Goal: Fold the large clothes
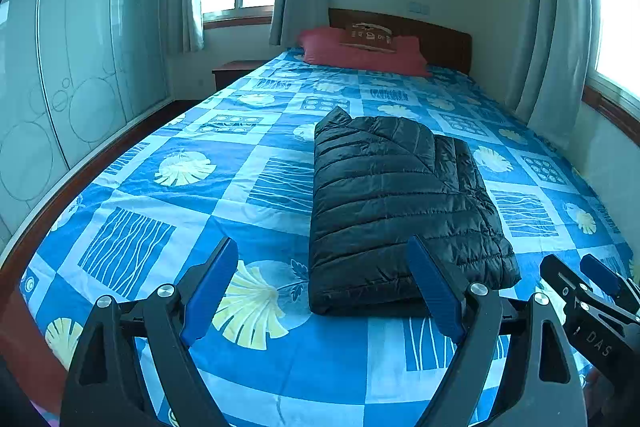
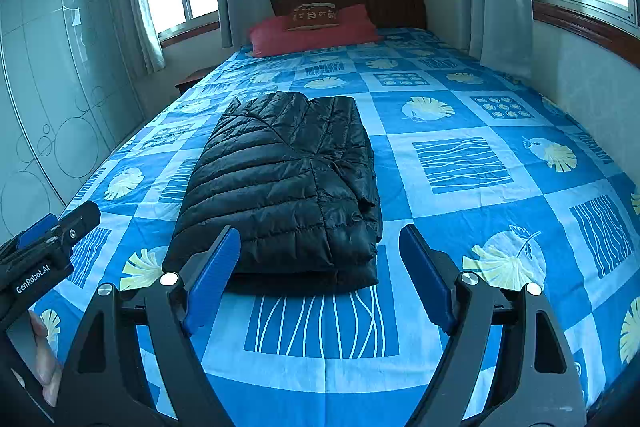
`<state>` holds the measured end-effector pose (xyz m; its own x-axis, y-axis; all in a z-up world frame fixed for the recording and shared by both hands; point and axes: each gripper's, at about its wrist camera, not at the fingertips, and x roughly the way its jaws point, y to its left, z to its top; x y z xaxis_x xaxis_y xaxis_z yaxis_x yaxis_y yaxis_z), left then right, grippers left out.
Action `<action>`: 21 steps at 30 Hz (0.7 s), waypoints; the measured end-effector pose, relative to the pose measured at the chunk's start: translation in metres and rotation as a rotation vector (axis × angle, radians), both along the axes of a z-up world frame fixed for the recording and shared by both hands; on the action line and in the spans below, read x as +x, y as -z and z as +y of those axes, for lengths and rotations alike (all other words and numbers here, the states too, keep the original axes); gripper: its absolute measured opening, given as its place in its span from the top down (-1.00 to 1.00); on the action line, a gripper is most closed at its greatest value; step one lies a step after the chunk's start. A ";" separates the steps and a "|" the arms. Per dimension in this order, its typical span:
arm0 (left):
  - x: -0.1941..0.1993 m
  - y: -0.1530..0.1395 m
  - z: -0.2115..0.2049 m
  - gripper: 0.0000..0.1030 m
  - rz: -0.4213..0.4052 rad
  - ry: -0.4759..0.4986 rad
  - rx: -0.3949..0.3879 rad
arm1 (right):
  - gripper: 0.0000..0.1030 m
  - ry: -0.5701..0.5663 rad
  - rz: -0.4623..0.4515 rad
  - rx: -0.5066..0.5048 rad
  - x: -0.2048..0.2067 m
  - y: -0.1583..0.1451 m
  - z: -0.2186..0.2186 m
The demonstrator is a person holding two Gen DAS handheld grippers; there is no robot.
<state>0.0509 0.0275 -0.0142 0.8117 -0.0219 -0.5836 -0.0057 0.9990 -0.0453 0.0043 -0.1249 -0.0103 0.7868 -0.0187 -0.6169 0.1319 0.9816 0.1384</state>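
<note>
A black quilted puffer jacket (image 1: 400,203) lies folded into a thick rectangle on the blue patterned bed sheet (image 1: 168,163). In the right wrist view the same jacket (image 2: 288,183) sits left of centre. My left gripper (image 1: 324,251) hovers open above the sheet just in front of the jacket's near edge, its blue pads empty. My right gripper (image 2: 320,239) is open too, near the jacket's front right corner, holding nothing. Each gripper shows at the edge of the other's view: the right one (image 1: 592,291) and the left one (image 2: 52,239).
A red pillow (image 1: 360,55) with a small brown cushion (image 1: 370,35) lies at the wooden headboard (image 1: 440,39). A glass-door wardrobe (image 1: 80,67) stands along the left side of the bed, curtained windows at the back and right. A hand (image 2: 44,359) grips the left tool.
</note>
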 end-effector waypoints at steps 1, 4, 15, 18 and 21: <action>0.000 0.000 0.000 -0.65 0.000 0.000 0.001 | -0.58 0.000 0.001 0.000 0.000 0.000 0.000; 0.000 0.000 0.000 -0.65 0.001 0.001 -0.002 | -0.58 0.001 0.000 0.001 0.000 0.000 0.000; 0.004 0.002 -0.002 -0.65 0.023 -0.013 0.005 | -0.58 0.000 0.002 -0.001 -0.001 0.002 0.002; 0.002 0.001 -0.003 -0.65 0.002 -0.042 0.042 | -0.58 0.000 0.002 0.000 -0.001 0.003 0.002; 0.002 -0.001 -0.004 -0.65 -0.013 -0.026 0.044 | -0.58 0.000 0.004 0.000 -0.002 0.003 0.002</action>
<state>0.0525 0.0234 -0.0135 0.8191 0.0246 -0.5731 -0.0309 0.9995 -0.0012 0.0028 -0.1226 -0.0134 0.7845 -0.0187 -0.6199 0.1321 0.9816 0.1375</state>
